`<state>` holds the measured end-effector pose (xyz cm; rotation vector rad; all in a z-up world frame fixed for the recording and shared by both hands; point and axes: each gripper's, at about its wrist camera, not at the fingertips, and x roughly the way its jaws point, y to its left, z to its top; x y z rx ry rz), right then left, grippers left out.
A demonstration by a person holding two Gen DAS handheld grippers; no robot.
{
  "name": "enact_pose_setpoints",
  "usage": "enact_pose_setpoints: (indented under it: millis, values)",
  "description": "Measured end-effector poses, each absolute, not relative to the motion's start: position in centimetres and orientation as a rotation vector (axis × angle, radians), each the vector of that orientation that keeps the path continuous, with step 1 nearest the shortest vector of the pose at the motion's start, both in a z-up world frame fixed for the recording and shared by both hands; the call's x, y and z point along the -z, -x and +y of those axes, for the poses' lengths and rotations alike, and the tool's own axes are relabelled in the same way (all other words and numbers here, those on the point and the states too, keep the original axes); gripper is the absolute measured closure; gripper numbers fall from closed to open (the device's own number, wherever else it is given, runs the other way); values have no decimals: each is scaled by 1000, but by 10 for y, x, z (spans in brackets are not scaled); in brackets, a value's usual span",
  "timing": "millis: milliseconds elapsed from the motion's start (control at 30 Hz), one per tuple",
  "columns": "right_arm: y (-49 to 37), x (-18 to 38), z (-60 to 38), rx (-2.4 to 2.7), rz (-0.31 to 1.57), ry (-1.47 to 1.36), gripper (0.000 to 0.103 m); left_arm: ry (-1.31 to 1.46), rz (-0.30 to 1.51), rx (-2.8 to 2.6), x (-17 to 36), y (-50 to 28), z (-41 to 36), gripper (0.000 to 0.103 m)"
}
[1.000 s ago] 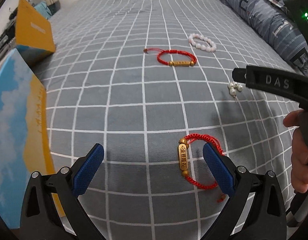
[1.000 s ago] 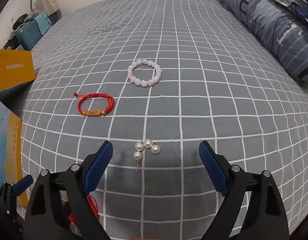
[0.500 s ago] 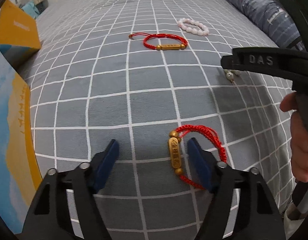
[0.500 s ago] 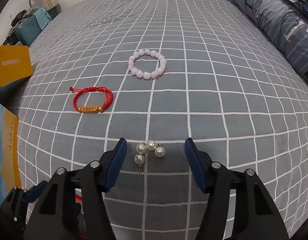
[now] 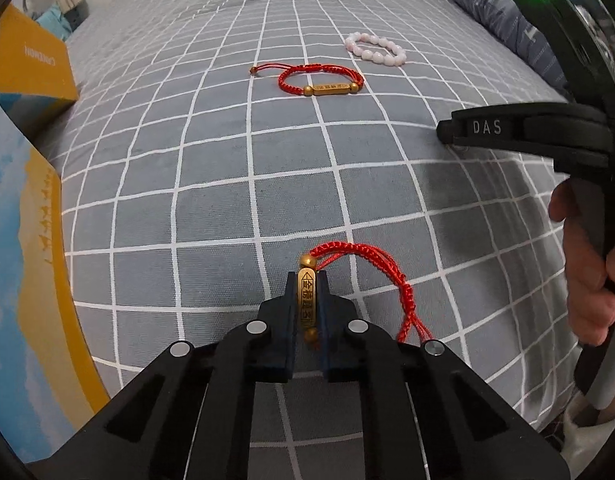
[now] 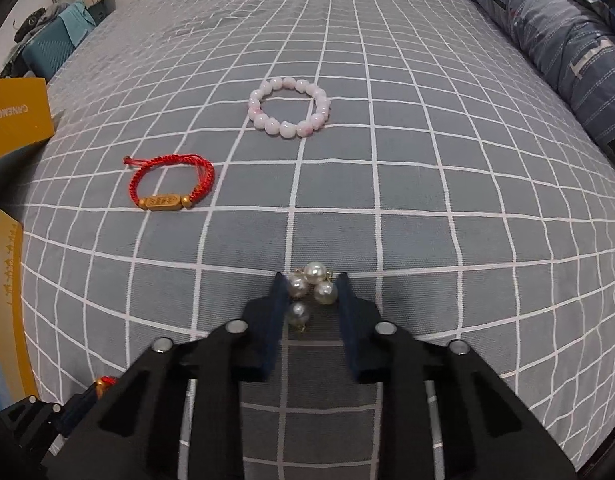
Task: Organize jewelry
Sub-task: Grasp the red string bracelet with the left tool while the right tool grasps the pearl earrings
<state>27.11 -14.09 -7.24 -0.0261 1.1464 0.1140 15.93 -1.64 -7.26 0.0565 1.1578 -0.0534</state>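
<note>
Left gripper (image 5: 307, 280) has just closed on the red bracelet's gold bar (image 5: 307, 300), right gripper (image 6: 310, 280) has just narrowed around the pearl cluster (image 6: 311, 286), pads touching

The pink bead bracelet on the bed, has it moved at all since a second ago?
No. The pink bead bracelet lies on the same white grid lines of the bedsheet, up and to the right of the far red cord bracelet, as before.

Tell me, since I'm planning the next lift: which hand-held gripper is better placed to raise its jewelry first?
Left, probably. The left hand-held gripper has just closed on the gold bar of the red braided cord bracelet. The right hand-held gripper, just closing, flanks the white pearl cluster earring.
</note>
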Motion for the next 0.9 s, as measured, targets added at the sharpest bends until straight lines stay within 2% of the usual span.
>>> enact_pose_setpoints:
  millis: [67,900]
  values:
    - [-271,70,-143,-118,1141,11,92,-46,1153,49,71,-159,-15,95]
    - [-242,35,-142,-138,1045,4,92,-5,1064,-13,38,-149,2,95]
